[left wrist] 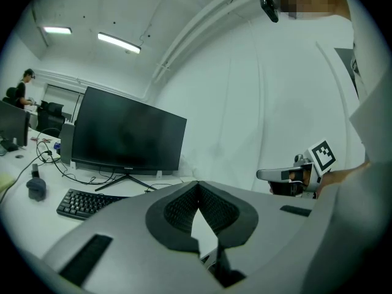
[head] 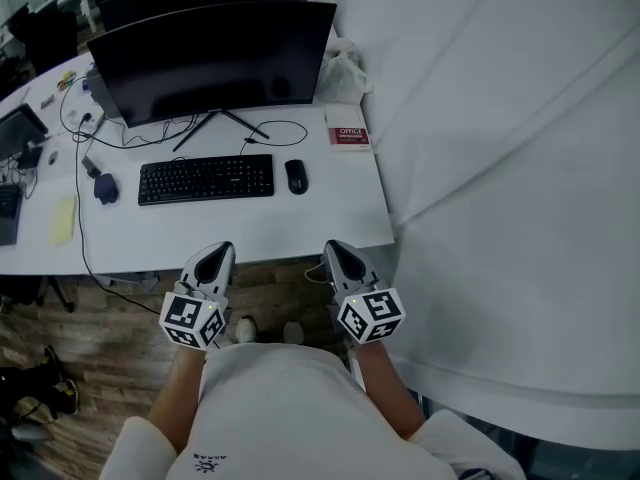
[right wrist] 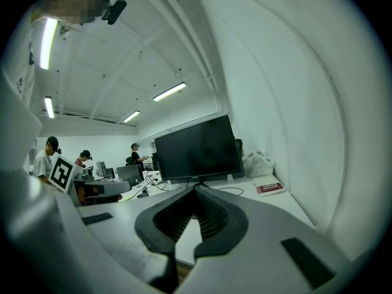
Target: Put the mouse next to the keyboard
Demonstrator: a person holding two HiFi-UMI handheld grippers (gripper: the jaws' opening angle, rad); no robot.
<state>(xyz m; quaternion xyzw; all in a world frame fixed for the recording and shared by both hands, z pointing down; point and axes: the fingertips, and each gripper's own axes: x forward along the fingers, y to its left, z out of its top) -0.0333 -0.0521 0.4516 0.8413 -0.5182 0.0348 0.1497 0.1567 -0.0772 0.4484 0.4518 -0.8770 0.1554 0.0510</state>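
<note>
A black mouse lies on the white desk, just right of a black keyboard and in front of a dark monitor. Both grippers hang at the desk's near edge, short of these. My left gripper is shut with nothing in it; its jaws meet at the tips in the left gripper view, where the keyboard shows at the left. My right gripper is shut and empty too, tips touching in the right gripper view. The mouse is hidden in both gripper views.
A red-and-white booklet lies at the desk's right rear, a white bag behind it. Cables trail left of the keyboard beside a small dark object and a yellow pad. A white wall bounds the right. People work at far desks.
</note>
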